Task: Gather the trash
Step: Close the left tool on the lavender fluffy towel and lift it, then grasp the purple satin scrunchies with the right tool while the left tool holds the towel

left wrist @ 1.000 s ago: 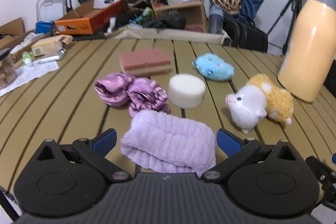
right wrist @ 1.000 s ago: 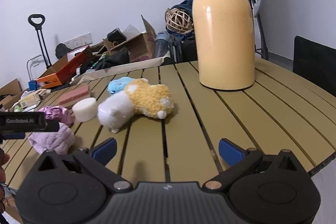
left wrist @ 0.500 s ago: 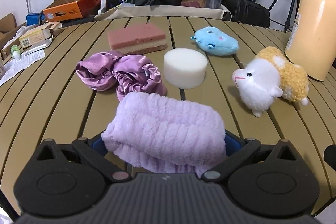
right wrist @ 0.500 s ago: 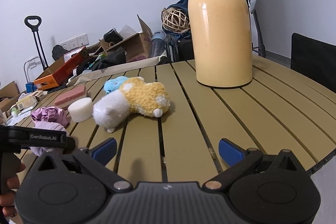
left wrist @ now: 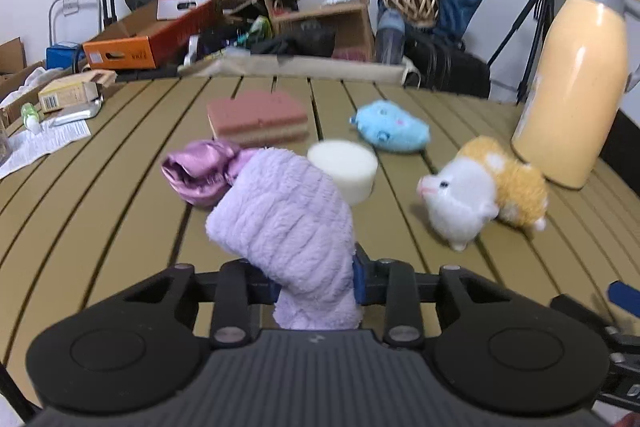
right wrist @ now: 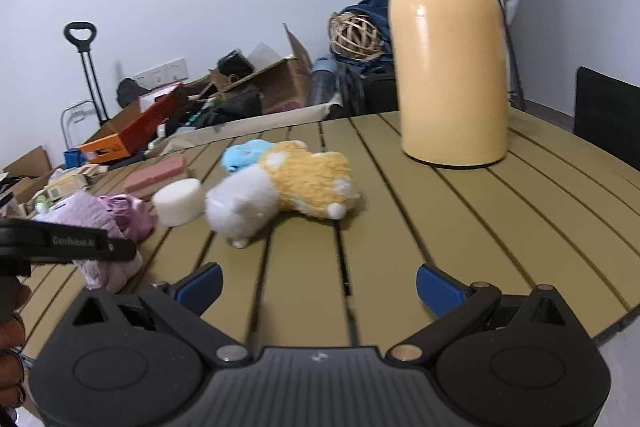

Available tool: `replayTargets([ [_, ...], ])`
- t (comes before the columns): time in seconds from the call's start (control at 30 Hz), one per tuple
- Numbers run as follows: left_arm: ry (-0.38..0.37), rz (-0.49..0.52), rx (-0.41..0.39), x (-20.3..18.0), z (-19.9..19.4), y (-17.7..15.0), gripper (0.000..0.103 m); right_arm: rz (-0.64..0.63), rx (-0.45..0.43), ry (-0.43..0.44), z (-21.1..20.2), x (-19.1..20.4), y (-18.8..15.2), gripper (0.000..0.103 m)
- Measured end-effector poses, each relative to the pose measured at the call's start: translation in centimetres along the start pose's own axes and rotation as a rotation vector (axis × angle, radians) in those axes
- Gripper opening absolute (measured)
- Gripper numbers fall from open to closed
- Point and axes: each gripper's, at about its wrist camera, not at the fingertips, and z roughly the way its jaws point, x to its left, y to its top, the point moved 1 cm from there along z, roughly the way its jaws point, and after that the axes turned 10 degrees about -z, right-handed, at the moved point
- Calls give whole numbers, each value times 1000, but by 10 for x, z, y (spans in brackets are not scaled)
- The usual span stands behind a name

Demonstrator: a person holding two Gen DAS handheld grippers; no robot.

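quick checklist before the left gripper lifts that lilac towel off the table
1. Left gripper clamped on lilac towel: ok.
2. Towel bunched upright, its top clear of the table: ok.
3. Satin cloth free of the towel: cannot tell, they overlap.
4. White foam puck clear: cannot tell, partly hidden.
5. Right gripper open and empty: ok.
6. Drop-off bin in view: not ok.

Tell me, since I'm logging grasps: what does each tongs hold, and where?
The left tongs pinch the lilac towel at its near end. The right tongs are open and hold nothing.
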Motion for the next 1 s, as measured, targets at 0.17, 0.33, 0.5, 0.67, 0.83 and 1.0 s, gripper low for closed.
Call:
replayTargets([
  [0.17,-20,-22,-51,9,-16,7,30,-20,-22,1,-1,15,5,103],
  [0.33,-21,-55,-97,25,-32,16,30,-47,-21,34,2,31,9,103],
  [0.5,4,-87,-133,48,-44,22,31,-88,-45,82,5,54,15,103],
  [0.67,49,-121,-146,74,-47,29,31,-138,-77,101,12,86,23,103],
  [0.83,97,-152,-165,101,-47,34,31,-191,-84,122,23,117,32,103],
  [1.0,138,-198,-169,130,-46,40,31,-266,-92,122,41,152,51,103],
])
